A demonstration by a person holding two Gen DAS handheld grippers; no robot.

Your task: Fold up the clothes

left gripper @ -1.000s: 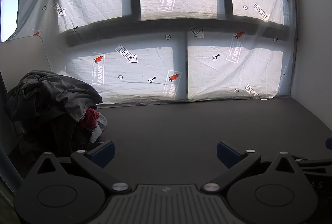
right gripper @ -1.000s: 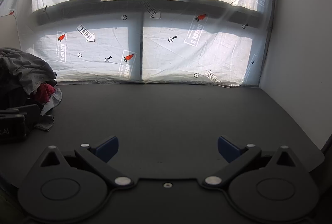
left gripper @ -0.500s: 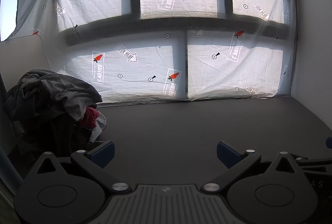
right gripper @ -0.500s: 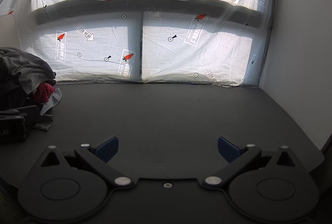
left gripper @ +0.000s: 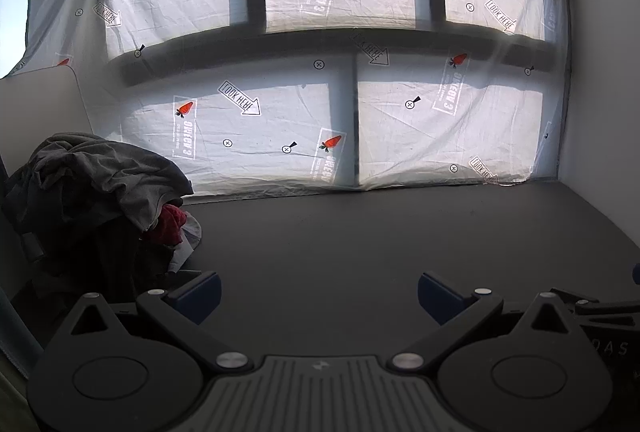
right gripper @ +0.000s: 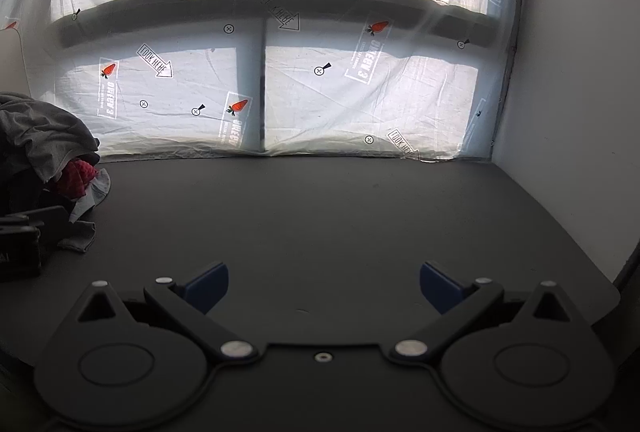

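Note:
A pile of clothes (left gripper: pixel 92 188) sits at the far left of the dark table (left gripper: pixel 360 232); a grey garment lies on top, with a red piece (left gripper: pixel 170 224) and a pale one below. The pile also shows in the right wrist view (right gripper: pixel 44 140). My left gripper (left gripper: pixel 318 292) is open and empty, low over the table, to the right of the pile. My right gripper (right gripper: pixel 324 284) is open and empty over the table's middle. Part of the left gripper's body (right gripper: pixel 24 236) shows at the left edge of the right wrist view.
A white printed sheet (left gripper: pixel 320 72) covers the windows behind the table. A white wall (right gripper: pixel 568 72) bounds the right side, and a white panel (left gripper: pixel 36 104) stands behind the pile. The table's front right corner (right gripper: pixel 608 296) is rounded.

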